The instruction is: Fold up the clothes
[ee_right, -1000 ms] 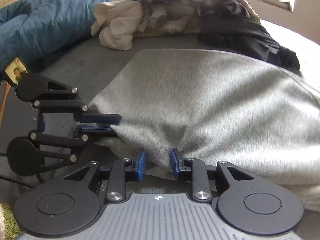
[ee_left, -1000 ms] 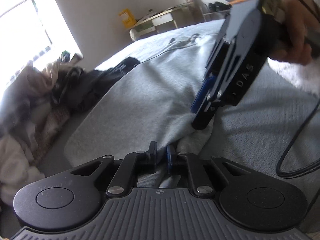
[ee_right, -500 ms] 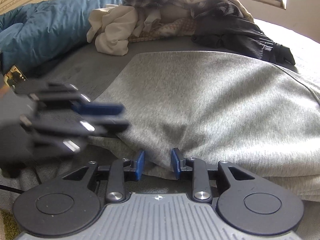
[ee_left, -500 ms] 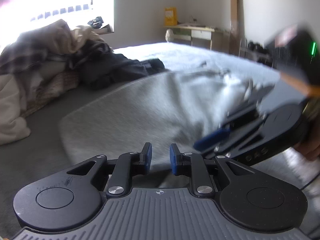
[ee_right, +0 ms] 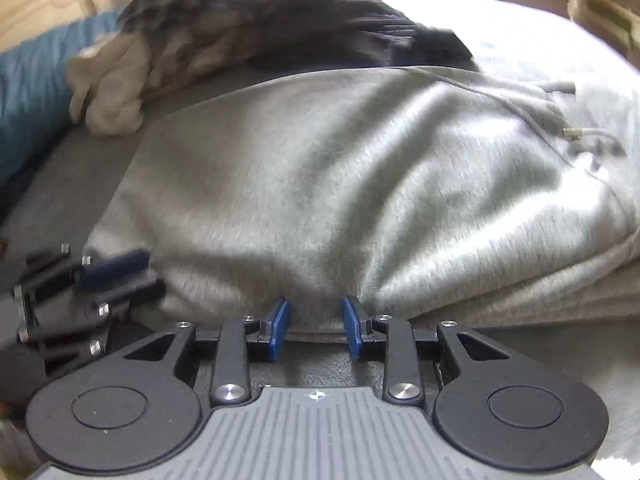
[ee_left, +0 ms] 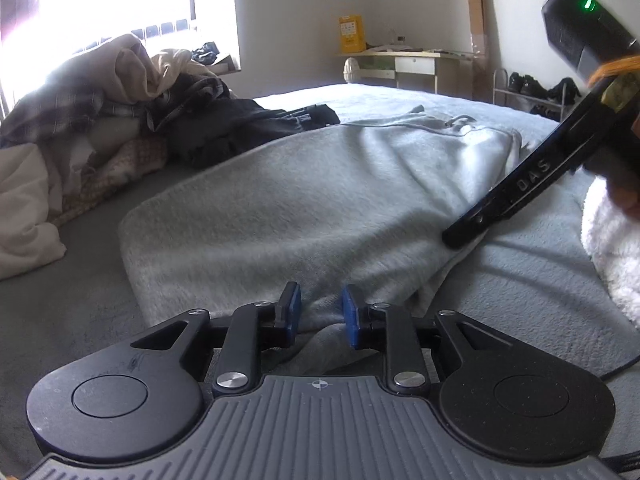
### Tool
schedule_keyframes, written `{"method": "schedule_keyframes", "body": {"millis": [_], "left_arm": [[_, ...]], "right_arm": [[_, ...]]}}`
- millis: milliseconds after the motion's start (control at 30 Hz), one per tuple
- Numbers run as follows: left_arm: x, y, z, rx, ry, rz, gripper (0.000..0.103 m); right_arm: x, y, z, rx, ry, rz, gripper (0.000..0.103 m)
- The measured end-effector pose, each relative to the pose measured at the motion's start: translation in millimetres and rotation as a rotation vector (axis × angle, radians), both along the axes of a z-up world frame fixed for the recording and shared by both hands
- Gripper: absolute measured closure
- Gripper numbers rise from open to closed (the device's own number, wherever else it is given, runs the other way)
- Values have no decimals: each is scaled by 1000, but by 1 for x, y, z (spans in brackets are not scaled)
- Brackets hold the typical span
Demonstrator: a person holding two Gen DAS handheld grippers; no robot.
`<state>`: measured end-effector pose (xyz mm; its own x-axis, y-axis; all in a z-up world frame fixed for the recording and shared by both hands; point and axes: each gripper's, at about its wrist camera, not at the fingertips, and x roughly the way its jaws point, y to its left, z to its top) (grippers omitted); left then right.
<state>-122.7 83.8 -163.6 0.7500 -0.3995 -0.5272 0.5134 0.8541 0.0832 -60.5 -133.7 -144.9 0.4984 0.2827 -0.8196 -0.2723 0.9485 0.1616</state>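
Observation:
A grey hoodie lies folded on the bed, its drawstrings at the far right. My left gripper sits at the near edge; its jaws are opening, with a fold of the grey fabric loose between the blue pads. My right gripper is shut on the hoodie's thick folded hem. In the left wrist view the right gripper's black body slants down into the fabric at the right, tips hidden. The right wrist view shows the left gripper low at the hoodie's left edge.
A heap of unfolded clothes and a black garment lie beyond the hoodie. A blue duvet is at the left, a white fluffy cloth at the right. A black cable runs by it. A desk stands against the far wall.
The left gripper's pads, pinched on the fabric before, have parted, and its view has rolled level. The right gripper has rolled and slid sideways along the hem, still on it.

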Motion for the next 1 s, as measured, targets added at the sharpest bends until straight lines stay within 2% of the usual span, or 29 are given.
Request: {"method": "schedule_keyframes", "body": {"millis": [100, 233, 533, 600, 767, 933, 1000], "left_arm": [[1, 0, 3, -2, 12, 2, 79], [-4, 3, 17, 13, 3, 2, 76], [-3, -7, 33, -19, -32, -42, 74], [-2, -16, 26, -6, -18, -75, 70], [-8, -27, -2, 84, -14, -88, 69], [-8, -25, -2, 73, -5, -70, 68], [-7, -24, -2, 64, -1, -65, 68]], "right_arm": [[-5, 10, 0, -63, -32, 28, 70], [-6, 16, -1, -96, -40, 36, 70], [-9, 16, -2, -98, -44, 18, 70], [-9, 15, -2, -93, -42, 12, 70], [-9, 14, -3, -85, -40, 2, 70], [-7, 9, 2, -49, -27, -14, 70], [-5, 0, 9, 12, -14, -43, 69]]}}
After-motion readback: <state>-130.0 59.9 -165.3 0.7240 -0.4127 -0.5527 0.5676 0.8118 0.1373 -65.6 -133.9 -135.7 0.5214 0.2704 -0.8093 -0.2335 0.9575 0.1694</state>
